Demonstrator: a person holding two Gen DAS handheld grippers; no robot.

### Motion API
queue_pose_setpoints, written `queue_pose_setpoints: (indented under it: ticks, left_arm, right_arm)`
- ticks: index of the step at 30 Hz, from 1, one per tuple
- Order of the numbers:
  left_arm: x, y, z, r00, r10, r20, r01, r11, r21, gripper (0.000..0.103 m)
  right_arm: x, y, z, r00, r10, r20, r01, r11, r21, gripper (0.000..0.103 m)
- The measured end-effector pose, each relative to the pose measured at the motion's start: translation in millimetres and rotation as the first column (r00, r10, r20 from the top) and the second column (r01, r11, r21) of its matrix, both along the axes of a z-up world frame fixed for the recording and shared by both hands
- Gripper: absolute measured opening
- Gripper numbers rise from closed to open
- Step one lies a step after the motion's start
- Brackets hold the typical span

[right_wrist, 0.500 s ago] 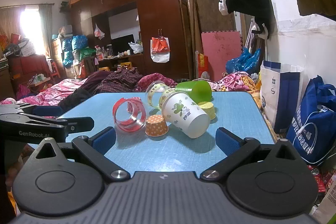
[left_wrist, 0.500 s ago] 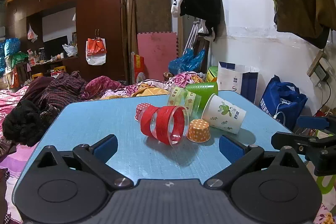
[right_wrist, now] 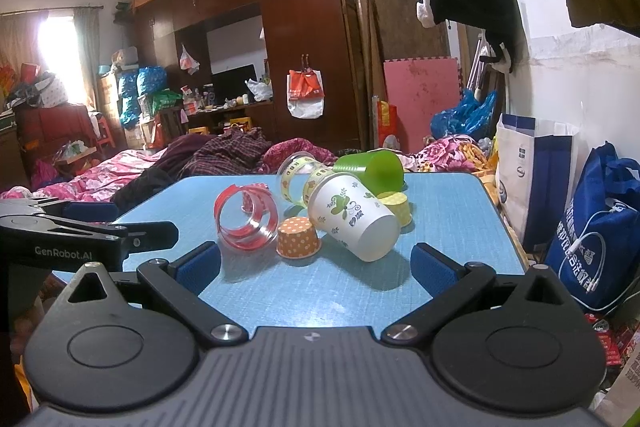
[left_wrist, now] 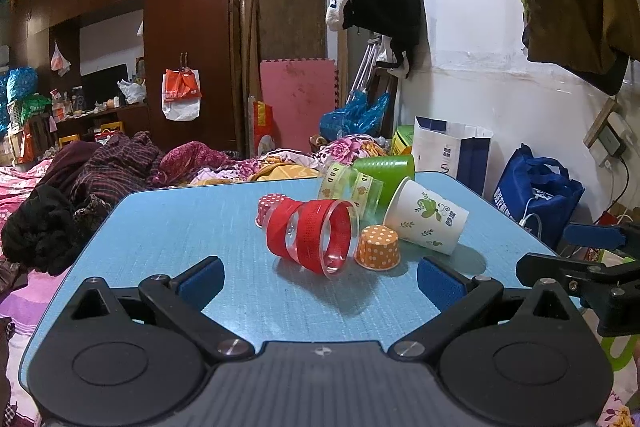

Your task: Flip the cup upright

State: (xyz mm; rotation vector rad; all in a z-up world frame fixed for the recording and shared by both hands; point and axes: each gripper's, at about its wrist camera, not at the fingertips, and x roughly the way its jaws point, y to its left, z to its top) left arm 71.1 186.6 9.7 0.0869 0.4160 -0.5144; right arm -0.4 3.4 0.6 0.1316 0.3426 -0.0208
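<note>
Several cups lie in a cluster on the blue table (left_wrist: 168,227) (right_wrist: 448,211). A clear cup with red bands (left_wrist: 314,237) (right_wrist: 246,223) lies on its side. A white paper cup with green print (left_wrist: 426,215) (right_wrist: 352,217) lies on its side. A small orange dotted cup (left_wrist: 378,247) (right_wrist: 298,238) stands upside down. A clear cup with yellow bands (left_wrist: 352,187) (right_wrist: 298,181) and a green cup (left_wrist: 386,169) (right_wrist: 370,169) lie behind. My left gripper (left_wrist: 320,277) is open and empty, short of the red-banded cup. My right gripper (right_wrist: 316,269) is open and empty, short of the orange cup.
A small red dotted cup (left_wrist: 266,205) and a yellow cup (right_wrist: 398,207) sit in the cluster. A bed with heaped clothes (left_wrist: 100,179) lies beyond the table. Bags (right_wrist: 592,231) stand by the right wall. The other gripper shows at the frame edge (left_wrist: 580,267) (right_wrist: 80,235).
Both grippers have eased slightly closer to the cups. The cups have not moved.
</note>
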Motion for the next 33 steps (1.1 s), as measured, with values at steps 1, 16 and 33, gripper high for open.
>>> queue_pose_setpoints:
  ticks: [1,16,33]
  left_arm:
    - [0.1,-0.1,0.2,1.000,0.000,0.000,0.000,1.000,-0.001,0.103]
    - [0.7,-0.2,-0.8,1.000,-0.004,-0.005,0.004,1.000,-0.005,0.103]
    - [1.8,0.1,-1.0,1.000,-0.004,-0.007,0.004,1.000,-0.005,0.103]
  right_arm:
    - [0.1,-0.3,0.1,1.000,0.000,0.000,0.000,1.000,0.001,0.102]
    - [0.2,-0.1,-0.1,1.000,0.000,0.000,0.000,1.000,0.002,0.102]
    - [-0.1,-0.6,-0.1,1.000,0.000,0.000,0.000,1.000,0.004,0.102]
